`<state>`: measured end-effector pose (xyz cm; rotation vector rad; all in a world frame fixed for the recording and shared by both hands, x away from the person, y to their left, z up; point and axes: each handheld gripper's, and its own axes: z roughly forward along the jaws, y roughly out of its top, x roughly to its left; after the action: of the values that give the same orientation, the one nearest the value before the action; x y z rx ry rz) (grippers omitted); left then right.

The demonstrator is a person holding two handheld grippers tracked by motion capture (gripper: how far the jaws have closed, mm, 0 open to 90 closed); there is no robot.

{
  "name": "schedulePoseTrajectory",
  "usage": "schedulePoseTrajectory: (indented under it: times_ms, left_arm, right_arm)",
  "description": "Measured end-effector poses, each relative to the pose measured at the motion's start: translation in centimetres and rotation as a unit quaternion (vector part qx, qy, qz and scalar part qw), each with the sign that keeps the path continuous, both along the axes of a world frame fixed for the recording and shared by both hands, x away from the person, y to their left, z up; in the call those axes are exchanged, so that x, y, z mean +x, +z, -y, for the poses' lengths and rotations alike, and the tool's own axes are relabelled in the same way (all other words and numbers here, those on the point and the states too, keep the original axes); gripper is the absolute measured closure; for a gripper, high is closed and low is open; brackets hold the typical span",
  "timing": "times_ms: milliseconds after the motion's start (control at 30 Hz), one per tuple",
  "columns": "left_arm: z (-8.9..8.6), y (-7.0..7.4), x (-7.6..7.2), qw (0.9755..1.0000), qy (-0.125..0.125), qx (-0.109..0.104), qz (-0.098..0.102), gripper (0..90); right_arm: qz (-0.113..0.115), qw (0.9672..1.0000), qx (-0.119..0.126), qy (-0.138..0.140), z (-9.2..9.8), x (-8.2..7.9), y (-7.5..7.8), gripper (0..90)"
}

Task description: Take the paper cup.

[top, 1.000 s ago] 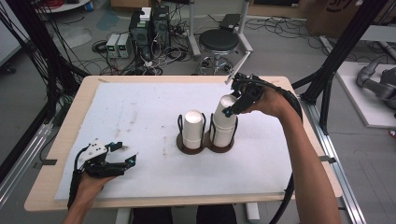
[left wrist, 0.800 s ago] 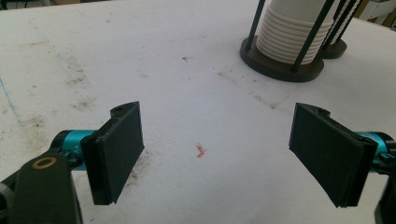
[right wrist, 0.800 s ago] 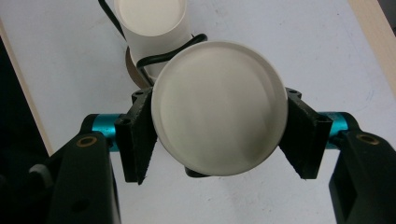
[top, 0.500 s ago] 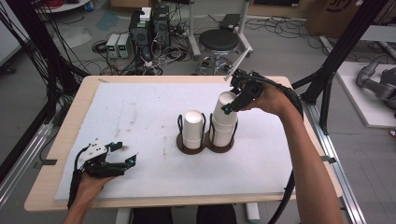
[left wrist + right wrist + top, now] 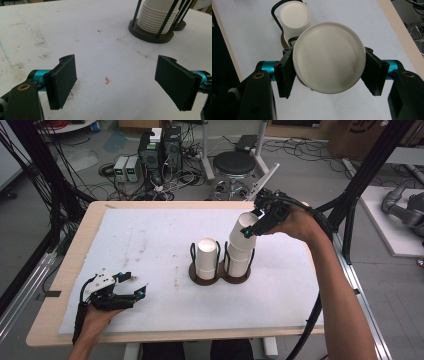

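Observation:
Two stacks of upside-down white paper cups stand in dark wire holders (image 5: 220, 276) at the table's middle. My right gripper (image 5: 252, 227) is shut on the top cup (image 5: 243, 234) of the right stack (image 5: 240, 262), holding it tilted and lifted a little off the cups below. In the right gripper view the pads (image 5: 285, 75) press both sides of that cup (image 5: 329, 56), with the left stack (image 5: 294, 15) beyond. My left gripper (image 5: 137, 287) rests open on the white mat at the front left, its jaws wide apart (image 5: 116, 82) with nothing between them. The left stack (image 5: 206, 257) stands untouched.
A white mat (image 5: 150, 235) covers the wooden table (image 5: 70, 265). The left gripper view shows the nearer cup stack (image 5: 156, 17) in its holder ahead to the right and a small red speck (image 5: 107, 80) on the mat. Cables, boxes and a stool (image 5: 234, 165) lie behind the table.
My right gripper has risen with the top cup, drawing it up off the right stack and tilting it. The left gripper has stayed where it was.

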<state>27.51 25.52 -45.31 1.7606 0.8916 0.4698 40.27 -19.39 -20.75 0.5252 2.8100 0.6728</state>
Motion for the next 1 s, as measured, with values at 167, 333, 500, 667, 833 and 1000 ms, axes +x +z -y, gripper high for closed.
schedulePoseTrajectory:
  times_ms: [167,333,500,667,833,1000]
  left_arm:
    - [0.0,0.0,0.0,1.0000,0.000,0.000,-0.001,17.5]
    - [0.0,0.0,0.0,1.0000,0.000,0.000,-0.001,17.6]
    - [0.0,0.0,0.0,1.0000,0.000,0.000,0.000,17.5]
    - [0.0,0.0,0.0,1.0000,0.001,0.000,-0.001,17.6]
    - [0.0,0.0,0.0,1.0000,0.001,0.000,-0.001,17.6]
    - [0.0,0.0,0.0,1.0000,0.000,0.000,-0.002,17.6]
  right_arm:
    - [0.005,1.0000,0.004,-0.001,0.2,-0.3,0.5,36.0]
    - [0.013,0.9998,0.016,0.002,0.6,-0.8,1.3,36.0]
    - [0.022,0.9994,0.025,0.002,1.0,-1.4,2.3,36.0]
    - [0.028,0.9992,0.029,0.002,1.3,-1.7,2.9,36.0]
    - [0.037,0.9985,0.040,0.003,1.8,-2.0,3.5,36.0]
    - [0.044,0.9977,0.052,0.001,2.2,-2.4,4.0,36.0]
